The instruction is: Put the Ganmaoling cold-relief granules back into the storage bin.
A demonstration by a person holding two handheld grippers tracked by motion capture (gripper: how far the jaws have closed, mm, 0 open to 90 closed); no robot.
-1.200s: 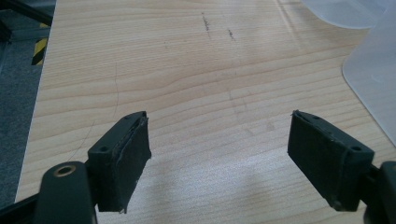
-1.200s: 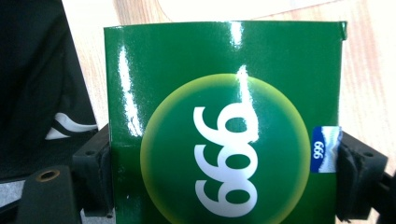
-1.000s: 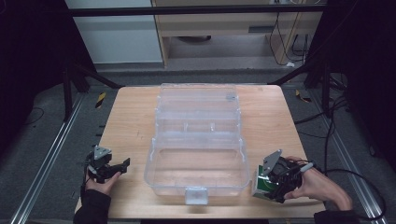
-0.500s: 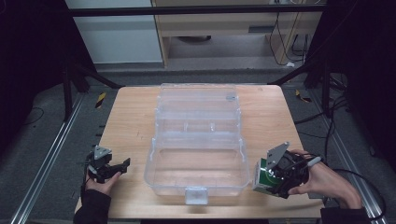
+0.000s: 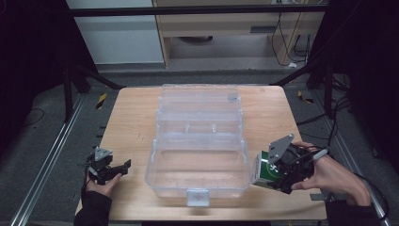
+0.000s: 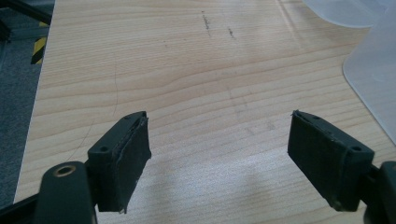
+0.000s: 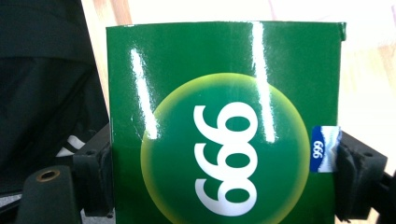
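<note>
Right gripper [image 5: 275, 176] risen | jaws clamp green box [image 7: 224, 140] | left gripper [image 5: 117, 170] unmoved

Seen from above, a light wooden table [image 5: 127, 122] holds an open clear plastic box [image 5: 197, 141] at centre, lid hinged back toward 12 o'clock, front latch at 6 o'clock. At approx. 4 o'clock a person's right hand [image 5: 329, 174] holds the right gripper [image 5: 275, 176], its jaws clamped on a small green carton [image 5: 264, 170] w/ white print, tilted and just beside the box's front right corner. At approx. 8 o'clock the left hand [image 5: 101, 183] holds the left gripper [image 5: 123, 165] low at the table's edge, well apart from the box, jaws pointing toward 3 o'clock; how far they're parted can't be made out.
</note>
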